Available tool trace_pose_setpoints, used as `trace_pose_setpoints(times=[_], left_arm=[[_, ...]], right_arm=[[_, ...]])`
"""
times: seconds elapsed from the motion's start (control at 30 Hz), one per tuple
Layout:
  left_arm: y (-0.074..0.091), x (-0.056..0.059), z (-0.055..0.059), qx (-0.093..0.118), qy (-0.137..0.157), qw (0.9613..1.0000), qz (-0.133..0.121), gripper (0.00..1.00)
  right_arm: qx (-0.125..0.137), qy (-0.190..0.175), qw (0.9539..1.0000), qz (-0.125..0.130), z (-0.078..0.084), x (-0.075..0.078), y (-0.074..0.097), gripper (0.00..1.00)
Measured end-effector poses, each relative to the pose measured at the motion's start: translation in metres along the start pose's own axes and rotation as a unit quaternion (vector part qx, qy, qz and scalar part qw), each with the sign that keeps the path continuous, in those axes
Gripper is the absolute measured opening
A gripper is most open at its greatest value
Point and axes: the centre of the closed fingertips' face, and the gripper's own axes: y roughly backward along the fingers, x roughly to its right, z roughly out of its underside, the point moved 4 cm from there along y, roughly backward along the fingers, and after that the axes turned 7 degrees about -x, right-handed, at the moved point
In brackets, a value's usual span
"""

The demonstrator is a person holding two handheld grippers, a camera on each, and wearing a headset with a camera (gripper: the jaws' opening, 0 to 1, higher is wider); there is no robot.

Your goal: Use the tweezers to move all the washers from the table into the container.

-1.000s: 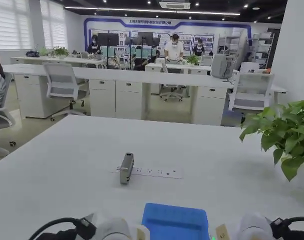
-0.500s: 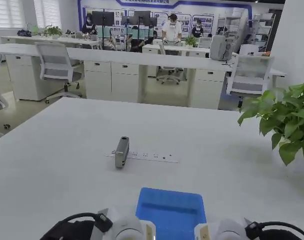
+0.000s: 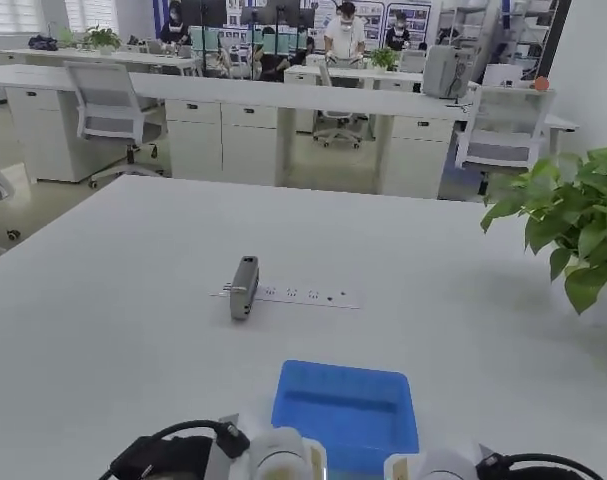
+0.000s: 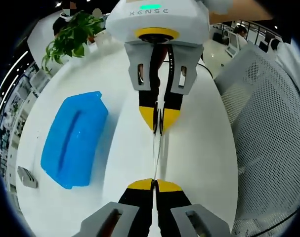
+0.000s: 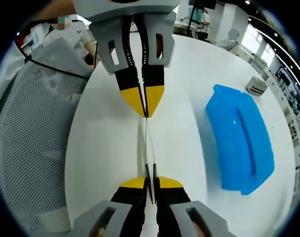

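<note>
Two sets of tongs meet nose to nose: the left tongs point(image 4: 154, 183) and the right tongs point(image 5: 150, 183) are each pinched on one end of the slim tweezers point(image 4: 156, 148), which bridge the gap between them at the near edge of the white bench point(image 3: 133, 320). Blue container point(image 3: 348, 410) sits on the bench just beyond them, and a grey adapter point(image 3: 244, 287) lies farther off, at the left end of a socket strip point(image 3: 308, 295).

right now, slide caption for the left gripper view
Left tool and right tool face each other, both shut on thin metal tweezers beside a blue plastic container.
</note>
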Motion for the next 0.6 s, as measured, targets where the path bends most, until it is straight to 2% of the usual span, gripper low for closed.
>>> trace_pose_setpoints(times=[0.17,0.27,0.6], left_arm=[[-0.003,0.002,0.002,-0.005,0.006,1.0,0.004,0.0],[-0.008,0.004,0.003,-0.014,-0.003,0.9999,0.005,0.0],[-0.011,0.004,0.003,-0.021,-0.01,0.9997,0.006,0.0]], right_arm=[[-0.019,0.021,0.9995,0.009,-0.002,-0.005,0.001,0.05],[-0.023,0.029,0.9992,0.016,-0.002,-0.005,0.0,0.05],[-0.012,0.004,0.9994,0.032,0.0,-0.006,0.001,0.06]])
